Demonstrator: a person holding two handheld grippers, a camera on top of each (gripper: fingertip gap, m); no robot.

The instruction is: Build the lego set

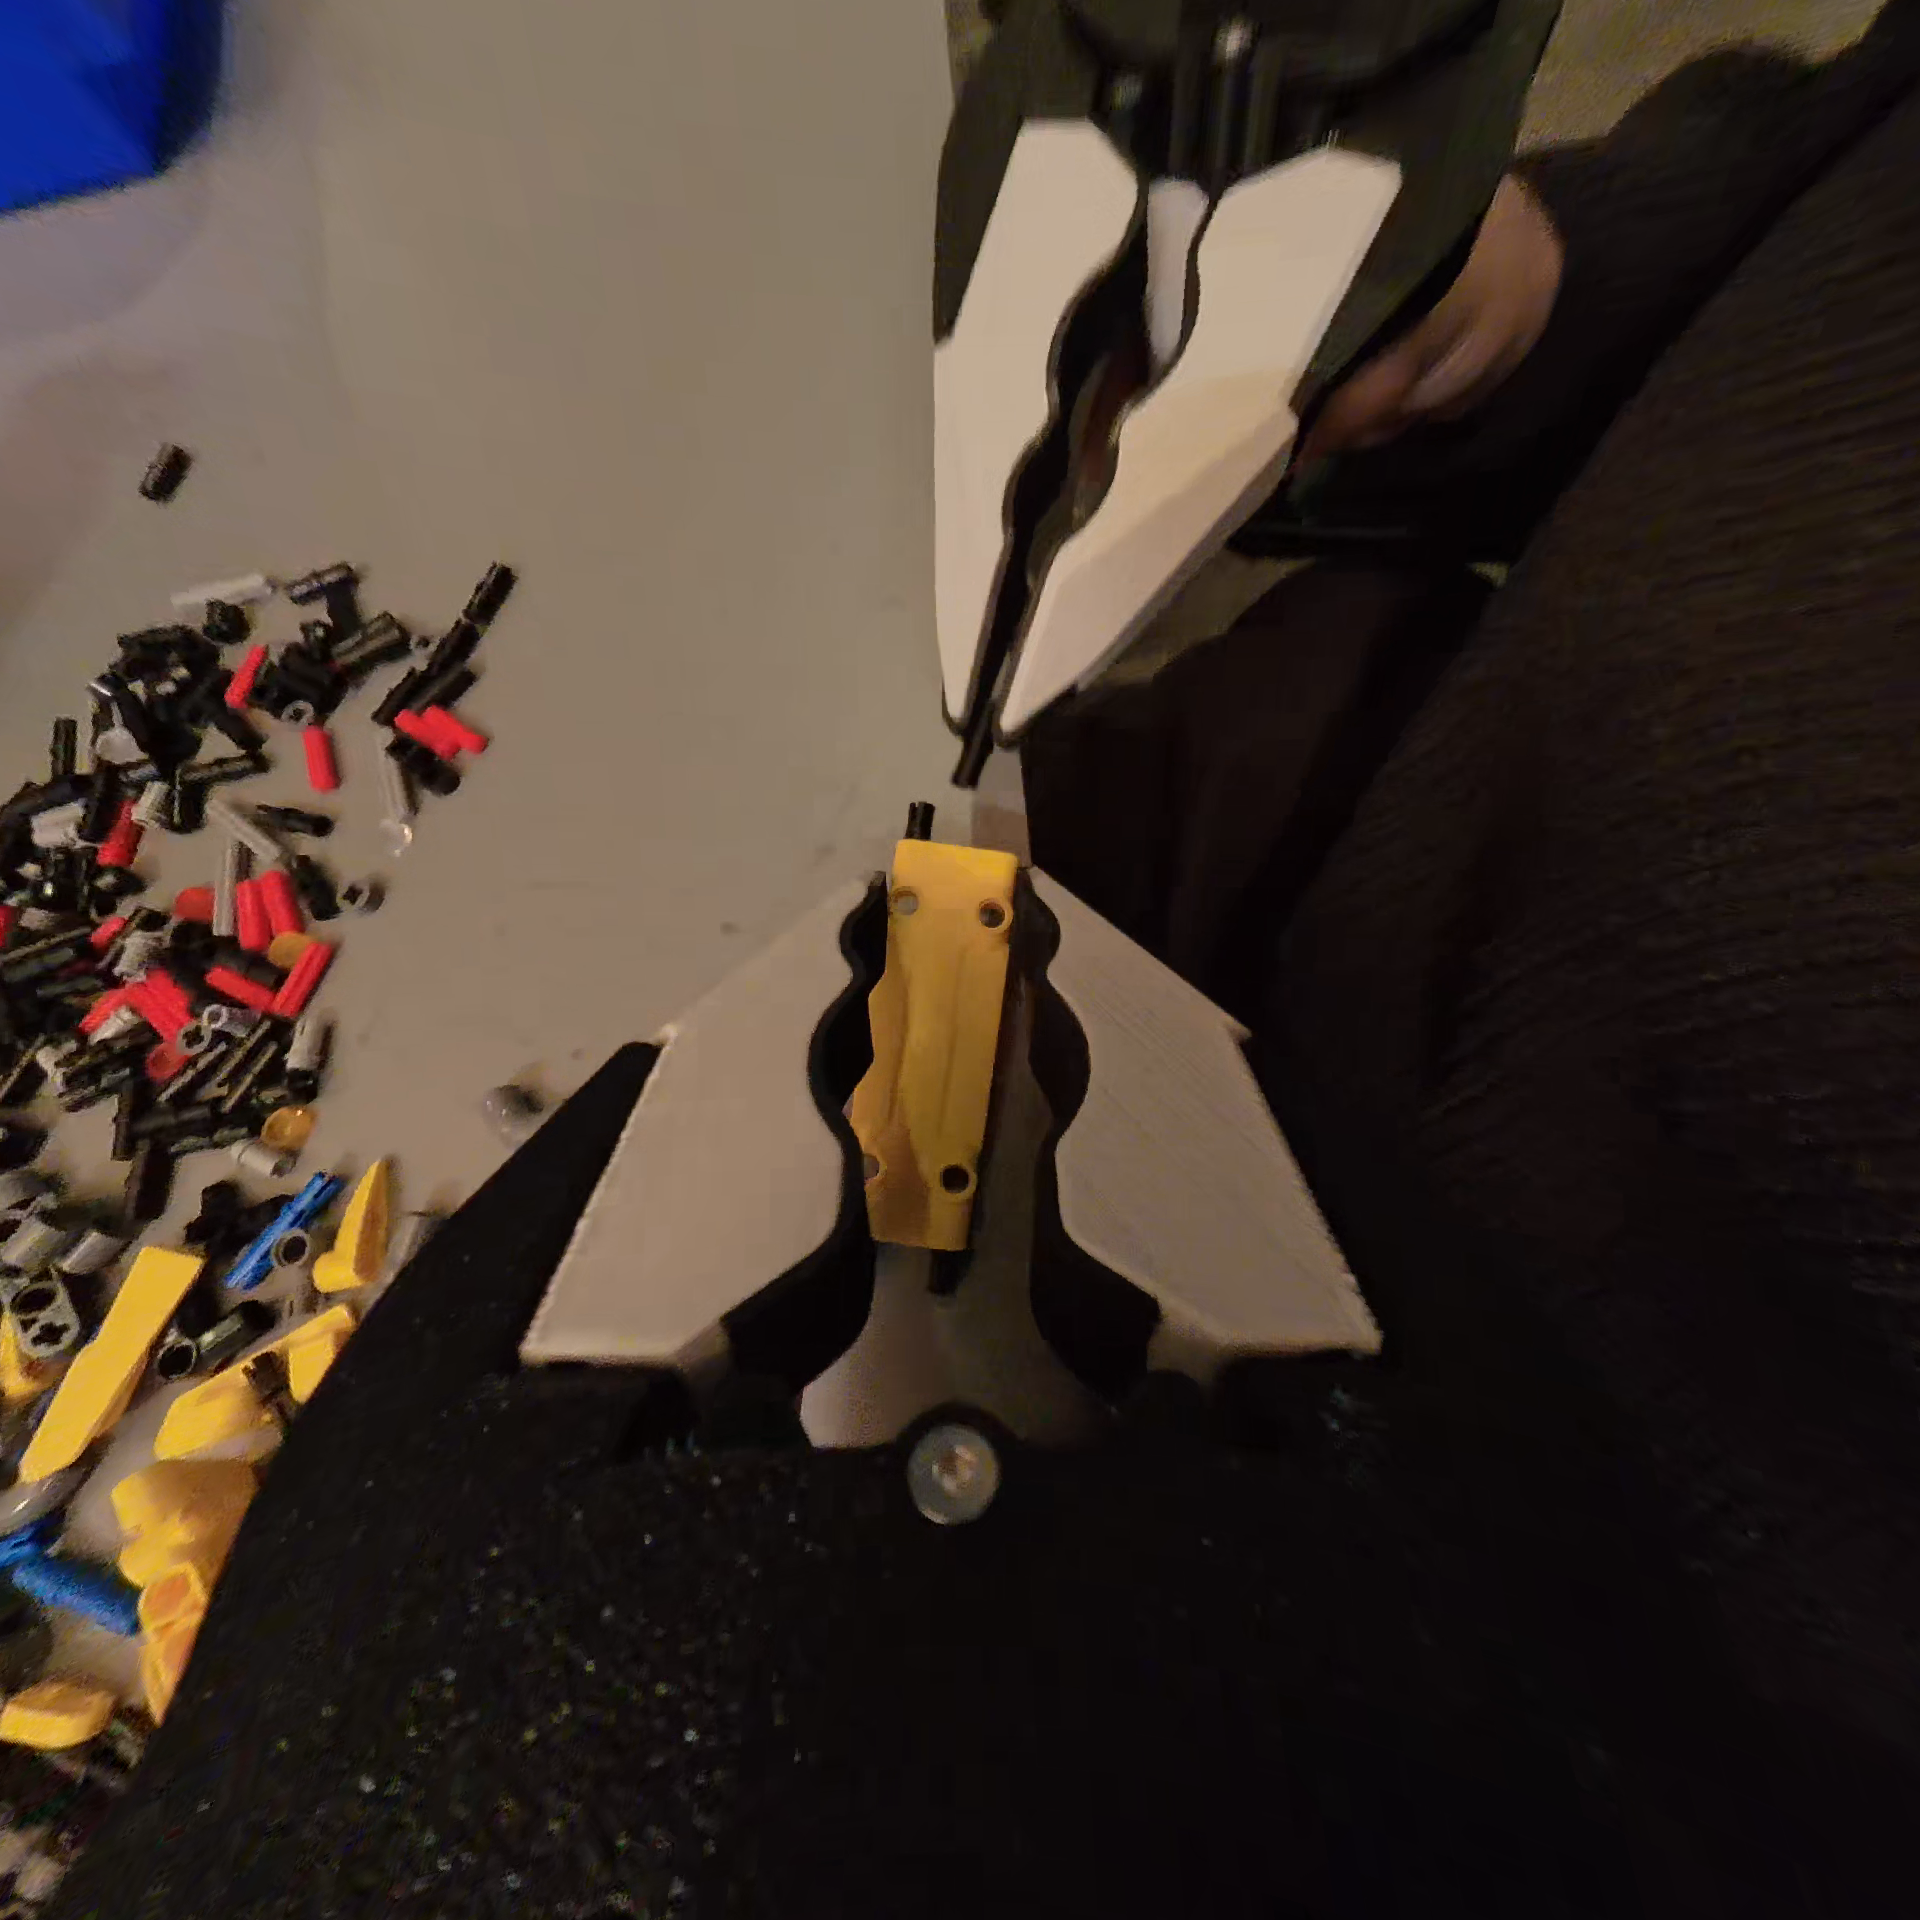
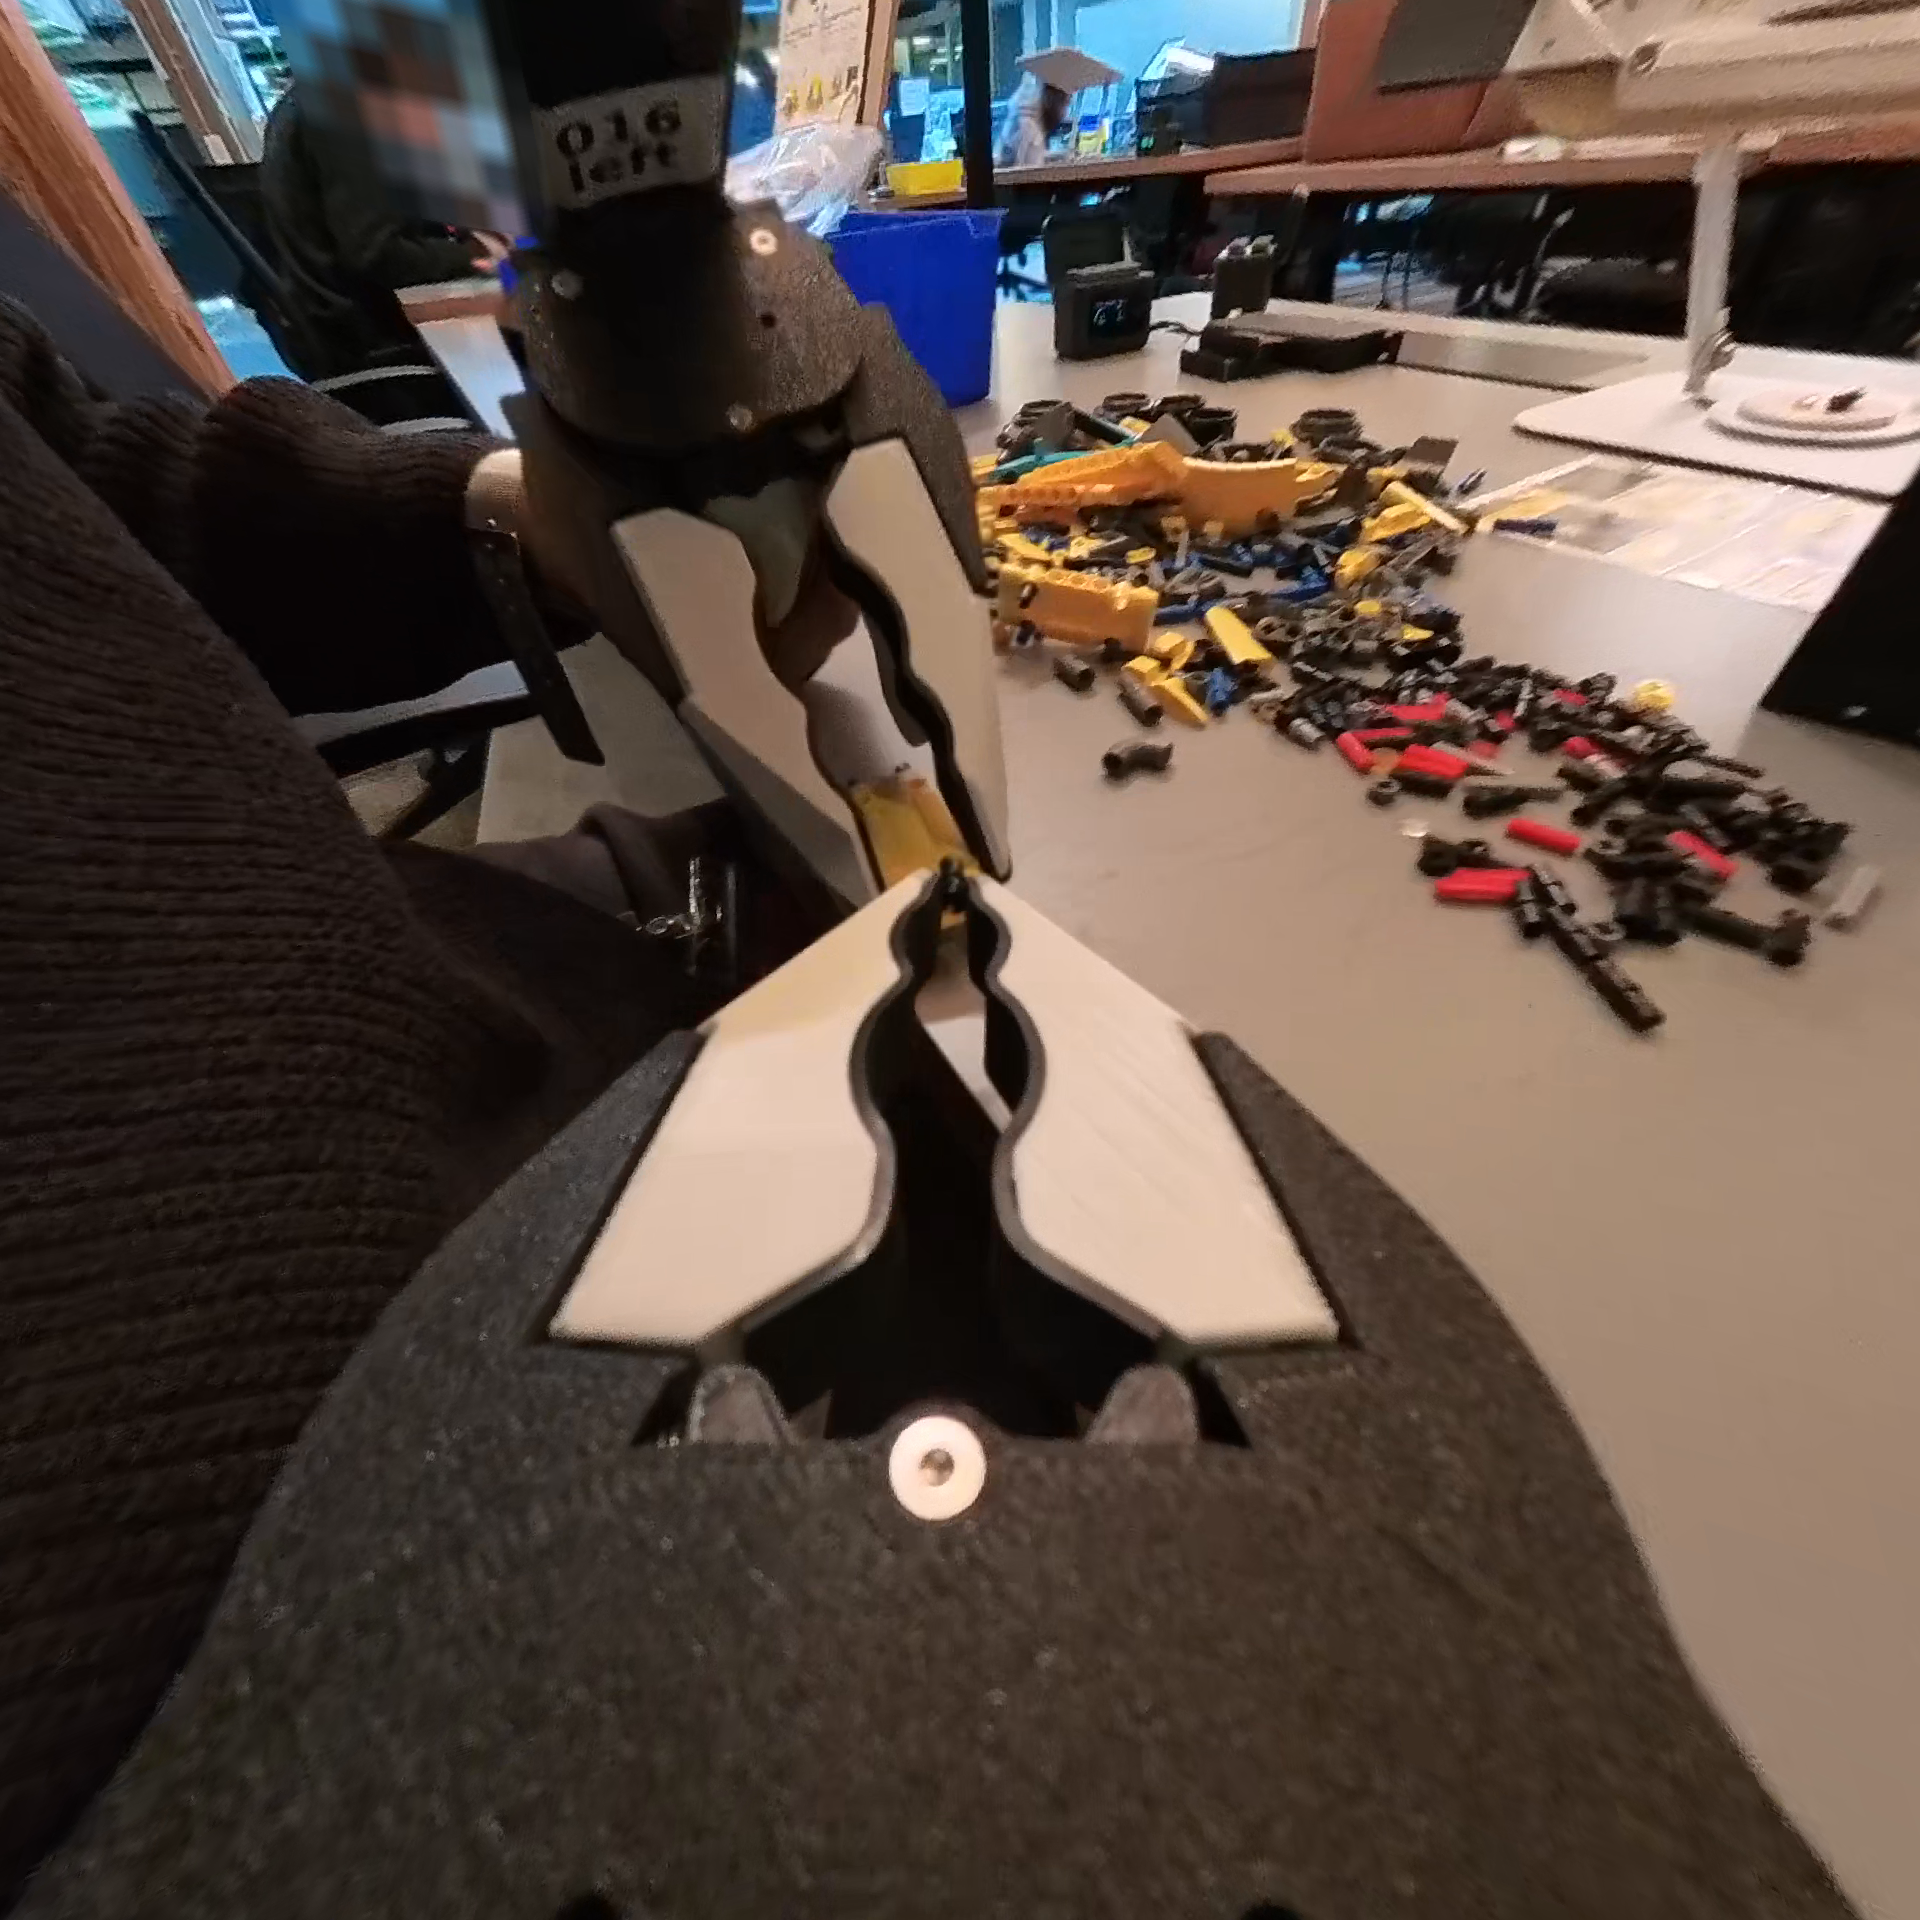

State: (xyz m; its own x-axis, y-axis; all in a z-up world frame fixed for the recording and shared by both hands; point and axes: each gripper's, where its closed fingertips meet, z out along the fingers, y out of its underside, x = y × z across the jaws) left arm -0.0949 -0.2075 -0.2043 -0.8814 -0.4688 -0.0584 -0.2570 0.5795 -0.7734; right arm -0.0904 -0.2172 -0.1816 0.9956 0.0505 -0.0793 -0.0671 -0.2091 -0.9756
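Left gripper (image 1: pixel 940 894) is clamped on a yellow panel piece (image 1: pixel 935 1039); right gripper (image 1: pixel 982 727) is closed on a black pin (image 1: pixel 971 764), held just beside the panel's own black peg (image 1: pixel 920 819), apart.

Left hand-held gripper (image 1: pixel 951 883) clamps a yellow panel (image 1: pixel 935 1039) — right hand-held gripper (image 1: pixel 982 727) pinches a black pin (image 1: pixel 974 764).

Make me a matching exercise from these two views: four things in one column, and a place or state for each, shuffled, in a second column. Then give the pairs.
Things:
1. yellow panel piece
2. thin black pin
3. blue bin
4. pile of small parts

Places or states:
A. loose on the grey table
B. clamped in the left gripper
C. pinched at the tip of the right gripper
D. standing at the table's far side

Pairs: 1-B, 2-C, 3-D, 4-A
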